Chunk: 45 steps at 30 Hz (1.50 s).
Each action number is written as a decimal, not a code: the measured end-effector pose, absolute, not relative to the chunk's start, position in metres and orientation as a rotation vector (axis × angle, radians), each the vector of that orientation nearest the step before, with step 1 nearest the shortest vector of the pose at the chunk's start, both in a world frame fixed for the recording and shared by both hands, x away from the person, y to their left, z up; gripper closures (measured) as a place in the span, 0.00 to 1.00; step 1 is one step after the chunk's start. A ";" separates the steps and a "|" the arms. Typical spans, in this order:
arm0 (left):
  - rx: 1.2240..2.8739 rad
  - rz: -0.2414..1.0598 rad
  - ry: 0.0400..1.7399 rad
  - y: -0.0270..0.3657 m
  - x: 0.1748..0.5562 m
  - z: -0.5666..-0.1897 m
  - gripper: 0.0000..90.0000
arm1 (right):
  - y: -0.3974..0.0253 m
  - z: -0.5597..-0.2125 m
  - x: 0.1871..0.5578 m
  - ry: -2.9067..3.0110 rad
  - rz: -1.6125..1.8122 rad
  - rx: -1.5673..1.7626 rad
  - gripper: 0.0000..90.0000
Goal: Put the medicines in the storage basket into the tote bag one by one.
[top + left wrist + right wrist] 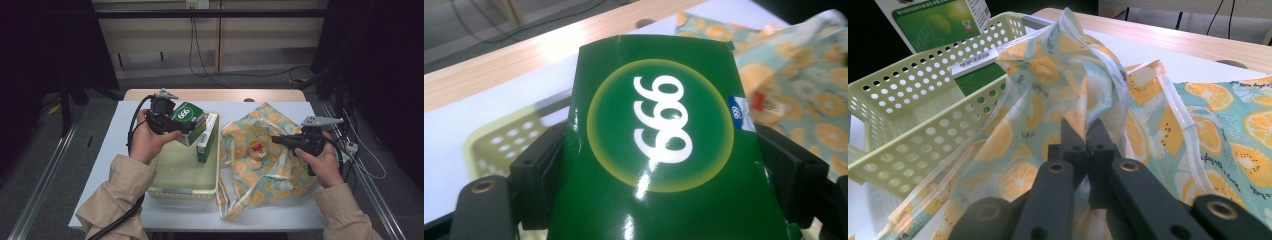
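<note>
The left tongs (186,125) pinch a green box (189,119) above the basket (182,187). To their right, the right tongs (276,140) pinch a fold of the fruit-print bag (280,165).

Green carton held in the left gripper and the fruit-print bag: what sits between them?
In the high view, a second green-and-white carton stands against the yellow perforated plastic basket's right wall.

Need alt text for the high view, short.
Seen from above, the left gripper holds a green box over a pale basket, while the right gripper pinches a fruit-print bag on the white table.
</note>
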<state>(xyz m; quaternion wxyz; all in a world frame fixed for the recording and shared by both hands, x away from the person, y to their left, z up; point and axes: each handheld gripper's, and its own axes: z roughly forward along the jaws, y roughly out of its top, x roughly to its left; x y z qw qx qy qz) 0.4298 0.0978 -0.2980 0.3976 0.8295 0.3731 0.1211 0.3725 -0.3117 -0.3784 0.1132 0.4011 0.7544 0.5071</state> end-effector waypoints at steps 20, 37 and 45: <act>2.146 0.173 0.659 -0.004 0.397 -0.305 0.21 | -0.313 -0.377 0.372 2.208 1.490 1.177 1.00; 2.234 0.090 0.604 -0.050 0.395 -0.352 0.20 | -0.313 -0.366 0.370 2.192 1.477 1.170 1.00; 2.254 0.066 0.585 -0.063 0.397 -0.361 0.20 | -0.308 -0.363 0.371 2.205 1.464 1.158 1.00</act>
